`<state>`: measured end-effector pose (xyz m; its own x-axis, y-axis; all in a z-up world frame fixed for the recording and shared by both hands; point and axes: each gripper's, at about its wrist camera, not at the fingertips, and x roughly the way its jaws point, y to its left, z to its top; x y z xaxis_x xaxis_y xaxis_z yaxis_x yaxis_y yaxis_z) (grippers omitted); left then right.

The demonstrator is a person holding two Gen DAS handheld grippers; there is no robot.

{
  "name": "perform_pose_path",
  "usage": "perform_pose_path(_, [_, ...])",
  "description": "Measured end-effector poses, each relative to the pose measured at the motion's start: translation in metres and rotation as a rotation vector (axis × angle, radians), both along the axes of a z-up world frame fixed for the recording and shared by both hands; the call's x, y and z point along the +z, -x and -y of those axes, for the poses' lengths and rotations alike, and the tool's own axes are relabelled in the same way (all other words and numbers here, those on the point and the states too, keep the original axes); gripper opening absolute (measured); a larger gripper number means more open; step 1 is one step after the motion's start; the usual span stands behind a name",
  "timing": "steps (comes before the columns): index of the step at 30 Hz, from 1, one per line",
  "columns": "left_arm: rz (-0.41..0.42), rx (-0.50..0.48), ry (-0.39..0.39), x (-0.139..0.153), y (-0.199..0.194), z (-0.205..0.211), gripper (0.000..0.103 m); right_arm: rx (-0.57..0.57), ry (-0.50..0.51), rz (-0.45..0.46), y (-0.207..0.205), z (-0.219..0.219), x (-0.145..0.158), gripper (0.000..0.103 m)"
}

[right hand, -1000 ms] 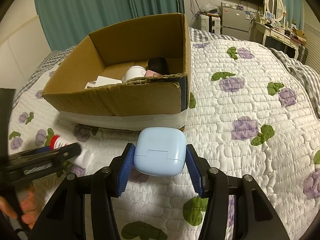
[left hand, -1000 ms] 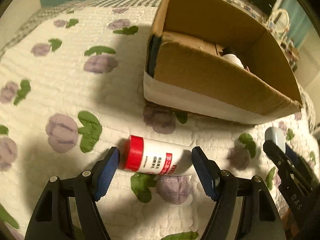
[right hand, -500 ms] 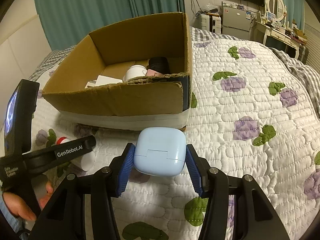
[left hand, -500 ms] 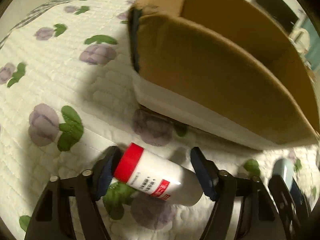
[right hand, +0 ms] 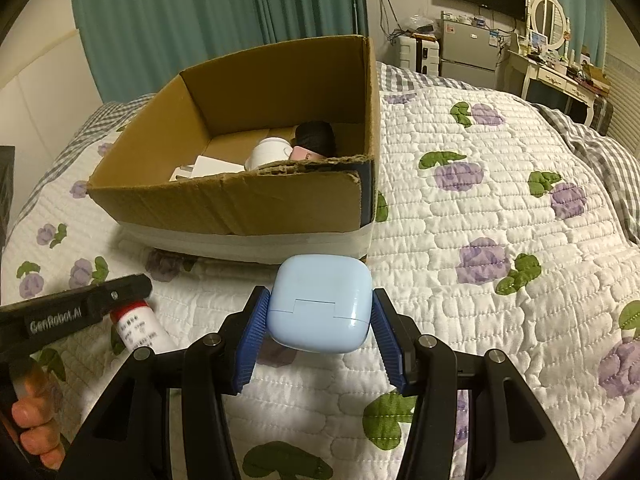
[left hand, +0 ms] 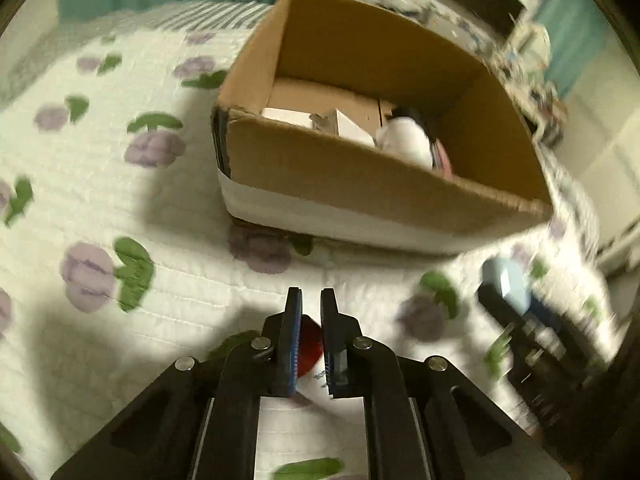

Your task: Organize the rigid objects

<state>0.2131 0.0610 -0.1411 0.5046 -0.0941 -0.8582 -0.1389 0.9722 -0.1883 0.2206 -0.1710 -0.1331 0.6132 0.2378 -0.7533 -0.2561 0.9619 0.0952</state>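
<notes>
A white bottle with a red cap [left hand: 310, 344] is clamped in my left gripper [left hand: 311, 304], whose jaws are nearly together on it near the cap; it hangs just above the quilt. In the right wrist view the bottle [right hand: 138, 330] shows below that gripper [right hand: 120, 292]. My right gripper [right hand: 318, 322] is shut on a pale blue case [right hand: 320, 304], held above the quilt in front of the open cardboard box [right hand: 224, 208]. The box [left hand: 360, 188] holds a white cup, a black item, a pink item and white packets.
The quilted bedspread [right hand: 500, 220] with purple flowers covers the bed around the box. Teal curtains hang behind. A small fridge [right hand: 470, 48] and a dresser [right hand: 560, 76] stand at the back right, off the bed.
My left gripper has closed on the bottle, turned and lifted, so the box interior now shows. My right gripper holds the blue case in nearly the same place.
</notes>
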Motion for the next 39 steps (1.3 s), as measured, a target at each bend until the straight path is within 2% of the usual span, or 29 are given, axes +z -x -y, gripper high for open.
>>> perform_pose_path(1, [-0.01,-0.031,-0.033,-0.002,0.003,0.0,0.03,-0.001,-0.001,0.0,0.0,0.001,0.0,0.051])
perform_pose_path(3, [-0.041,-0.083,-0.028,-0.007,0.013,0.008,0.052,-0.002,-0.004,-0.002,0.0,0.001,0.001,0.051])
perform_pose_path(4, [-0.046,-0.101,-0.029,-0.006,0.023,0.021,0.053,-0.003,-0.004,-0.002,0.0,0.002,0.001,0.051])
perform_pose_path(7, [-0.006,-0.136,-0.039,-0.008,0.034,0.025,0.054,0.0,-0.002,-0.001,0.0,0.002,0.001,0.051])
perform_pose_path(10, [-0.01,-0.159,-0.045,-0.008,0.037,0.027,0.054,0.001,-0.001,-0.002,0.0,0.002,0.001,0.051])
perform_pose_path(12, [-0.023,-0.185,-0.038,-0.012,0.035,0.027,0.063,-0.003,-0.001,-0.004,0.0,0.002,0.0,0.051])
perform_pose_path(17, [-0.022,-0.268,-0.074,-0.014,0.037,0.04,0.068,-0.004,0.005,-0.008,0.0,0.001,-0.001,0.051])
perform_pose_path(25, [-0.09,-0.239,-0.025,-0.031,0.017,0.037,0.072,-0.003,0.002,-0.002,0.001,0.0,0.001,0.051])
perform_pose_path(32, [-0.063,-0.293,-0.085,-0.014,0.029,0.049,0.072,-0.002,-0.008,0.008,0.002,0.001,0.004,0.051])
perform_pose_path(36, [-0.071,-0.279,-0.055,-0.015,0.032,0.044,0.072,0.011,-0.004,0.005,0.002,0.0,0.005,0.05])
perform_pose_path(39, [-0.085,-0.274,-0.026,-0.02,0.033,0.038,0.072,0.021,-0.006,-0.039,-0.002,-0.001,-0.004,0.05])
